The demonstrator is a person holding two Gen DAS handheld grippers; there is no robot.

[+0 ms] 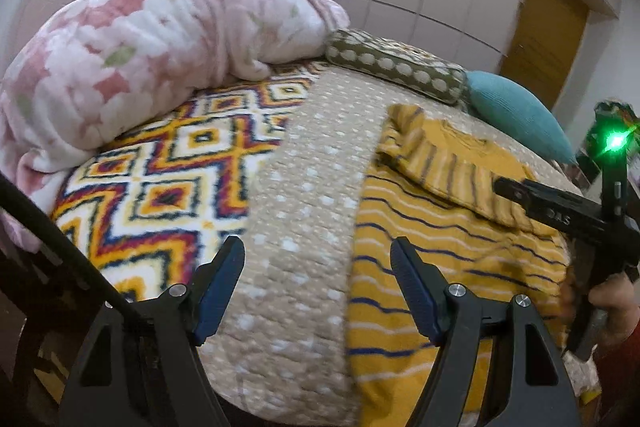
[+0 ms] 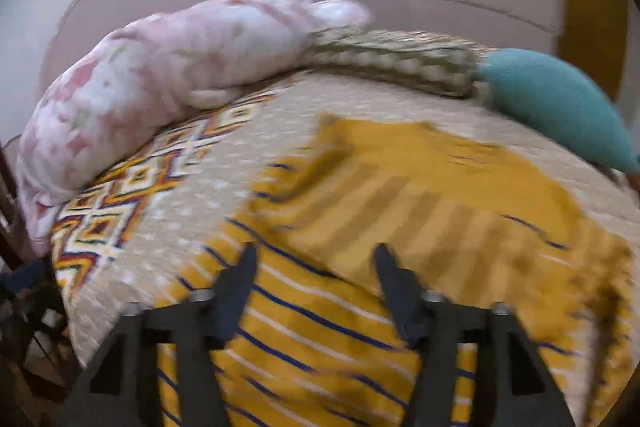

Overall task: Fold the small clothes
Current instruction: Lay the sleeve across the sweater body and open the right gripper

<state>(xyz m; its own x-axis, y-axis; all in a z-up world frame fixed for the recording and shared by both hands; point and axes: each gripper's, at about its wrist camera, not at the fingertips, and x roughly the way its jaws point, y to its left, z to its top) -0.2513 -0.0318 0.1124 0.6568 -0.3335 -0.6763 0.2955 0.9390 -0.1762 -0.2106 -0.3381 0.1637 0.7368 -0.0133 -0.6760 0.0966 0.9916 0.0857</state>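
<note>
Left tongs [image 1: 318,261]: spread wide, blue-padded fingers [image 1: 412,287] gripping nothing, hovering above the beige dotted quilted bedspread [image 1: 304,195] on the bed. The mustard-yellow striped small garment [image 1: 440,239] lies flat on that bedspread, just right of and ahead of these tongs, one part folded over on top.

Right tongs [image 2: 316,267]: also spread wide, holding nothing — poised over the near striped part of the garment [image 2: 320,327]; contact cannot be judged, the view is motion-blurred. In the left wrist view the right tongs [image 1: 504,187] reach in from the right over the folded-over part.

Counts: garments, one. Ahead of both tongs at the far edge of the bed — one pink floral fleece blanket [image 1: 140,51], bunched; one olive dotted pillow [image 1: 396,67]; one teal cushion [image 1: 516,115]. Left of the left tongs, one geometric diamond-pattern blanket [image 1: 168,171], spread flat.
</note>
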